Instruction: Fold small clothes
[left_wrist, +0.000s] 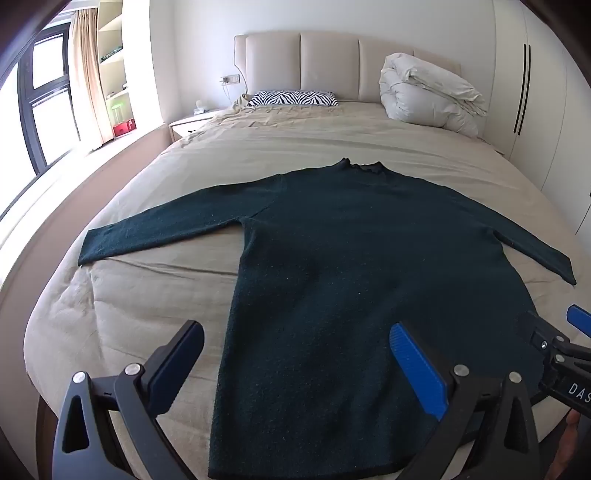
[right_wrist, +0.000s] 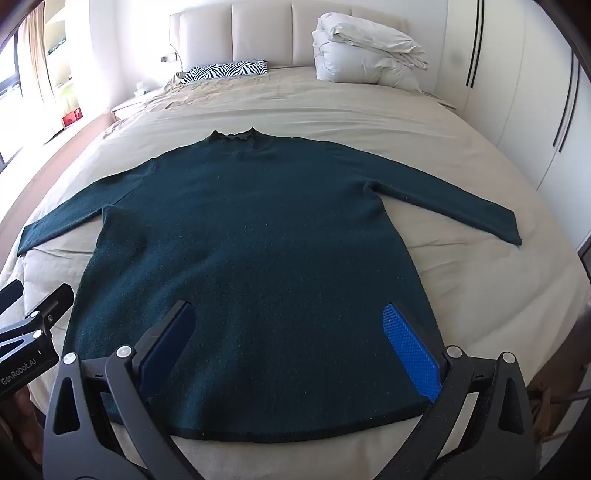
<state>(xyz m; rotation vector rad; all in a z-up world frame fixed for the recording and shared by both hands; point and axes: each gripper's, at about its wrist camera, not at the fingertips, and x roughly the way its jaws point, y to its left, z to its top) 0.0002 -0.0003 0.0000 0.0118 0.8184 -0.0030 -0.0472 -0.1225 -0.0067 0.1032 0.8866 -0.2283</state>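
We see a dark green sweater (right_wrist: 258, 251) spread flat on the beige cover of the bed (right_wrist: 369, 122), back or front side up we cannot tell. Its long axis runs from the foot of the bed toward the headboard (right_wrist: 266, 33): the collar points away from us at the headboard, the hem lies nearest us, and both sleeves stretch out sideways and slightly downward. We find no baskets or bins near the sweater; the only container-like things are the open shelves (left_wrist: 114, 62) beside the window, holding small items too blurred to name, with a red box (left_wrist: 123, 127) at their base.

Our left gripper (left_wrist: 295, 354) hovers above the left lower part of the sweater, its fingers (left_wrist: 417, 365) spread wide with nothing between them. Our right gripper (right_wrist: 291, 343) hangs over the hem region, fingers (right_wrist: 410, 347) likewise wide apart and holding nothing.

The left view shows the window frame (left_wrist: 40, 110), curtain (left_wrist: 86, 74) and shelves clearly, and the right gripper's tip at its right edge. The right view shows the whole hem and the wardrobe doors (right_wrist: 517, 92) more fully, with the left gripper at its left edge. Both show the zebra pillow (left_wrist: 293, 99) and the folded white duvet (left_wrist: 428, 92) by the headboard.
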